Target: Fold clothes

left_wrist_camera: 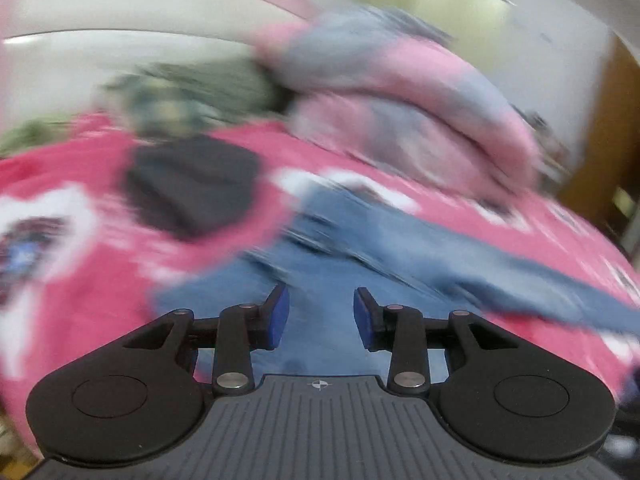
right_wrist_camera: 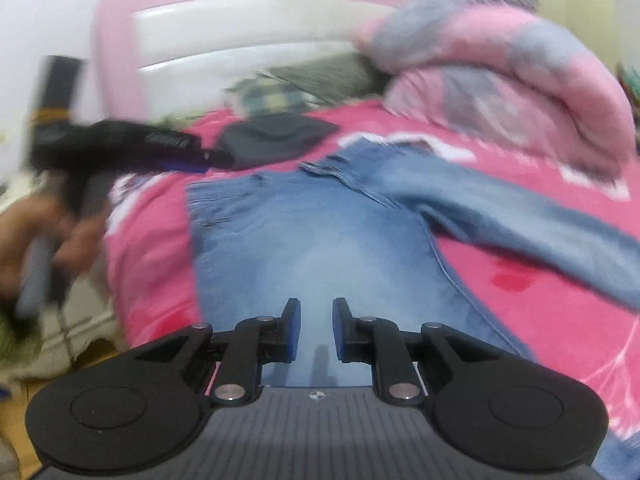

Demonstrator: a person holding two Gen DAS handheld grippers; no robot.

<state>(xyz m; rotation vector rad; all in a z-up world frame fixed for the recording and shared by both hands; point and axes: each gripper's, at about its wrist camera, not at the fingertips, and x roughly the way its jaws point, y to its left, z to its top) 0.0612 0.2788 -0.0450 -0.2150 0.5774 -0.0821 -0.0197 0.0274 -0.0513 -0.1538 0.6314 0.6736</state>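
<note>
Our left gripper (left_wrist_camera: 321, 314) hangs over the denim with its blue-padded fingers (left_wrist_camera: 280, 314) spread well apart and nothing between them; our right gripper (right_wrist_camera: 316, 330) is likewise released, its fingers (right_wrist_camera: 294, 330) parted by a narrower gap and holding nothing, poised above one leg of the jeans (right_wrist_camera: 312, 232); those jeans lie spread on the pink bedspread (right_wrist_camera: 540, 320), the near leg running up from under the right gripper toward the waistband, the other leg angling off to the right across the cover; from the right wrist view we also see the left gripper out at the left side, gripped by a hand (right_wrist_camera: 44, 236) beyond the bed's edge (both heavily blurred, so we cannot tell more about them from there); just beyond the waistband rests a dark folded garment (right_wrist_camera: 276, 142), lying flat on the bedspread and apart from the denim; behind it, near the head of the bed, sits a greenish checked pillow (right_wrist_camera: 276, 94), too smeared to describe further; to the right of that is a heaped pink and grey-blue quilt (right_wrist_camera: 500, 80), piled high on the bedspread; at the back stands the headboard (right_wrist_camera: 248, 36), a white padded panel inside a pink frame.
</note>
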